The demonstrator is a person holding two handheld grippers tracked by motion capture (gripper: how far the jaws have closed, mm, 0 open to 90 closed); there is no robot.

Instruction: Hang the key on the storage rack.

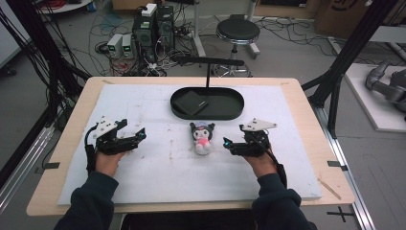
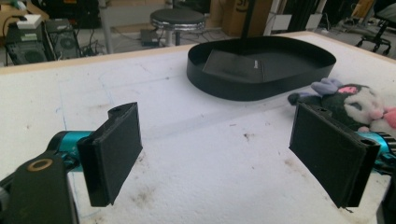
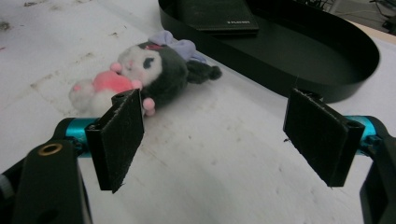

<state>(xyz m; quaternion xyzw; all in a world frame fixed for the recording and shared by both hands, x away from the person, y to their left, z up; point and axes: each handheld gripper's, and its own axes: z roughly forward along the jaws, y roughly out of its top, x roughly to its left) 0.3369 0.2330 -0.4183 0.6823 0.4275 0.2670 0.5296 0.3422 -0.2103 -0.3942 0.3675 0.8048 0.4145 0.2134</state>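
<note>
1. White foam mat [image 1: 143,182] on a wooden table [image 1: 306,96], seen from above; forearms in dark sleeves entering from the bottom edge.
2. Plush [image 1: 202,138] lying on its back near mat centre: dark head with a purple bow, white face, pink body. Just in front of the tray, not touching it.
3. Black oval tray [image 1: 225,112] at the far middle of the mat, with a flat black card [image 1: 190,102] lying in its left half and a thin post rising from its back rim (a stand of some kind, with a crossbar on top).
4. Left gripper [image 1: 135,134] held low over the mat, well to the left of the plush, jaws spread wide and holding nothing. In the left gripper view, bare stained foam between the pads, with the plush [image 2: 350,102] off past the right jaw.
5. Right gripper [image 1: 229,143] just beside the plush on its right, aimed towards it, jaws also spread wide and empty. In the right gripper view, plush [image 3: 140,74] ahead and to the left, partly behind the left pad [image 3: 119,135]; tray [image 3: 327,51] beyond.
6. Step in hand, by the look of it: the approach before a pick, nothing gripped so far. Right gripper the likelier one to take the plush, being the closer.
7. Next move, as a judgement: swinging the right gripper leftward to centre the plush between the pads, lowering close to the mat, then closing across the soft body. Likely destination the tray's free right half, though not certain.
</note>
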